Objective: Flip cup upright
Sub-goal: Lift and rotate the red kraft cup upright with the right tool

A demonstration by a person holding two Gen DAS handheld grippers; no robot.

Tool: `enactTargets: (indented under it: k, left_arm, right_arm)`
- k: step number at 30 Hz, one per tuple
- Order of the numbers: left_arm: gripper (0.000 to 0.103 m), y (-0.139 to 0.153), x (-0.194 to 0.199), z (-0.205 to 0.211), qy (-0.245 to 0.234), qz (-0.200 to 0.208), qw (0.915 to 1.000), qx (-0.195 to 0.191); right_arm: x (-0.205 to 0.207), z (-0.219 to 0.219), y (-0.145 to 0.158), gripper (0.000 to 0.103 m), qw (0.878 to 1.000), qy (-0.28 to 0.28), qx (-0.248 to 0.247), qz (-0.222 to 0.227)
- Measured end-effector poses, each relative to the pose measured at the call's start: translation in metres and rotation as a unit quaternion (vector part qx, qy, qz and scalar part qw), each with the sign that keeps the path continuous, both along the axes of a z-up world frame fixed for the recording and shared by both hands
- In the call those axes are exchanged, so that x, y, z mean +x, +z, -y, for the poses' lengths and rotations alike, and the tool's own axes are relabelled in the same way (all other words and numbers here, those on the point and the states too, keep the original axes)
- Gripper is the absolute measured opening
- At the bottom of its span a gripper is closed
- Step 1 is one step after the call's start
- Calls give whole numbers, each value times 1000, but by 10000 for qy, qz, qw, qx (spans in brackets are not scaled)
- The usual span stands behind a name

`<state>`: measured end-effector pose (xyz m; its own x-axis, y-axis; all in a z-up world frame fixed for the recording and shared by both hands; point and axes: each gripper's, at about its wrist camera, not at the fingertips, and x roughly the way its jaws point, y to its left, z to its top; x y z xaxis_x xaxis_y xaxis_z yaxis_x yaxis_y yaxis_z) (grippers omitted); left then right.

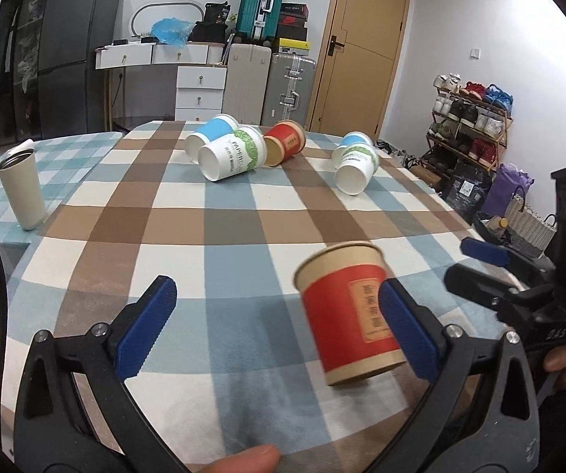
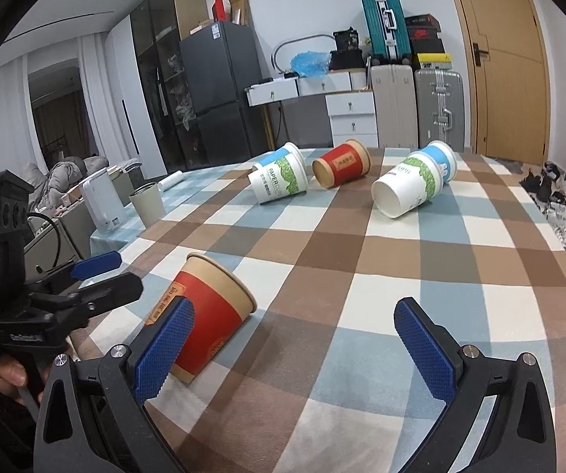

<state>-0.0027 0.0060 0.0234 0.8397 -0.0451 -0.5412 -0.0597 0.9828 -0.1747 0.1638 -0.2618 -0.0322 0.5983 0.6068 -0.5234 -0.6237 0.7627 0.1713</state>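
Note:
A red and kraft paper cup point(image 1: 352, 311) stands mouth up on the checked tablecloth, blurred and slightly tilted; it also shows in the right wrist view point(image 2: 208, 311). My left gripper point(image 1: 279, 327) is open, its right pad point(image 1: 405, 327) beside the cup's side. My right gripper point(image 2: 295, 351) is open and empty, with the cup behind its left pad point(image 2: 164, 351). Farther off lie several tipped cups: white and green ones point(image 1: 231, 153), point(image 1: 356, 169), another red one point(image 1: 285, 142), blue-banded ones behind.
A tall beige tumbler point(image 1: 21, 189) stands upright at the table's left edge. The right gripper's body point(image 1: 519, 291) shows at the right of the left wrist view. Suitcases, drawers, a fridge and a shoe rack stand beyond the table.

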Motion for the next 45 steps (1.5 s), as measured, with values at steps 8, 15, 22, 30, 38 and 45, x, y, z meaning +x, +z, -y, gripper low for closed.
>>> enactTargets:
  k: [8, 15, 22, 30, 38, 45]
  left_arm:
    - [102, -16, 8, -11, -36, -9, 10000, -5]
    - [102, -26, 9, -14, -73, 17, 9999, 141]
    - [102, -30, 11, -18, -99, -36, 9999, 96]
    - [102, -32, 12, -20, -144, -95, 9999, -3]
    - [102, -32, 12, -20, -140, -101, 9998, -38]
    - [102, -33, 13, -20, -124, -103, 9999, -20]
  right_arm:
    - [13, -13, -4, 103, 9985, -179, -63, -513]
    - [24, -20, -9, 102, 9933, -117, 120, -1141]
    - [35, -31, -15, 97, 9845, 52, 256, -1736]
    - [49, -41, -24, 86, 9663, 324, 567, -2491]
    - [63, -53, -31, 81, 9460, 599, 840, -3074]
    - [72, -65, -37, 71, 9303, 911, 1010, -3406]
